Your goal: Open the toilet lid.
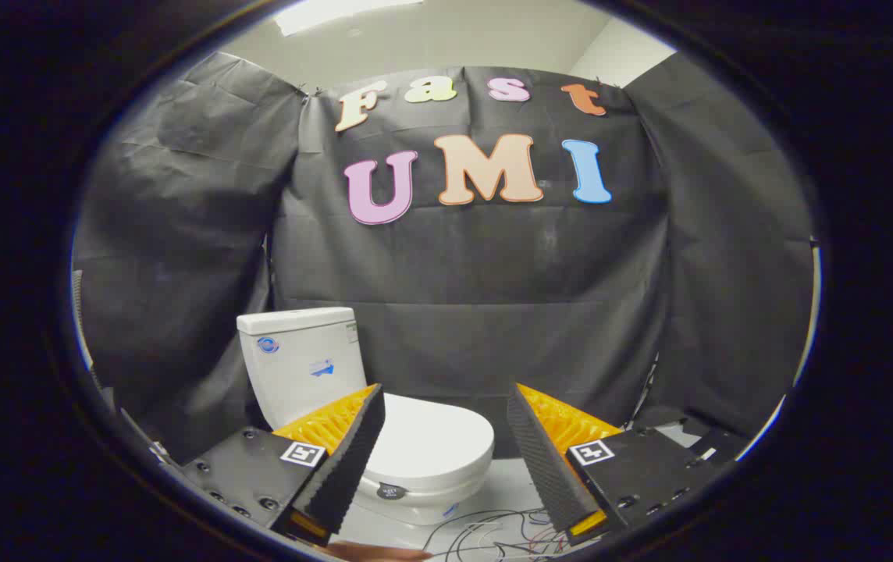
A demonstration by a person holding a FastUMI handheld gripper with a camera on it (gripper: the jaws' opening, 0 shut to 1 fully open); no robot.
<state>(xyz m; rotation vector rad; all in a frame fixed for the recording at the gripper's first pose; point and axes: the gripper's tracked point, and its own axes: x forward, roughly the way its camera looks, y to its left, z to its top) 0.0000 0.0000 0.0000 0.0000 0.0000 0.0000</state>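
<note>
Gripper view: a white toilet (353, 406) of glossy ceramic stands on a pale floor (509, 476) against the draped, creased black cloth wall (493, 297). Its boxy tank (302, 359) has a flat cover with rounded corners and small stickers on its front face. At about four o'clock from the tank lies the toilet lid (435, 445), a smooth, rounded oval of white plastic with a soft sheen, lying flat down on the bowl, so it is shut. A small dark round badge (393, 492) sits on the front of the bowl below the lid's rim. A loose tangle of thin wires (493, 535) lies on the floor at about five o'clock from the bowl.

The gripper (444, 406) has its two fingers spread wide, with nothing between them but air and touching nothing. The fingers' inner pads (349, 468) bear a fine ribbed, sawtooth texture, and their outer backs show a ridged plastic lattice. Each sits on a flat block with bolt heads and a square printed marker (303, 453). The lid lies ahead of the fingers and between them, toward the left one, whose tip overlaps the lid's left edge in the picture; whether it is near the lid I cannot tell.
</note>
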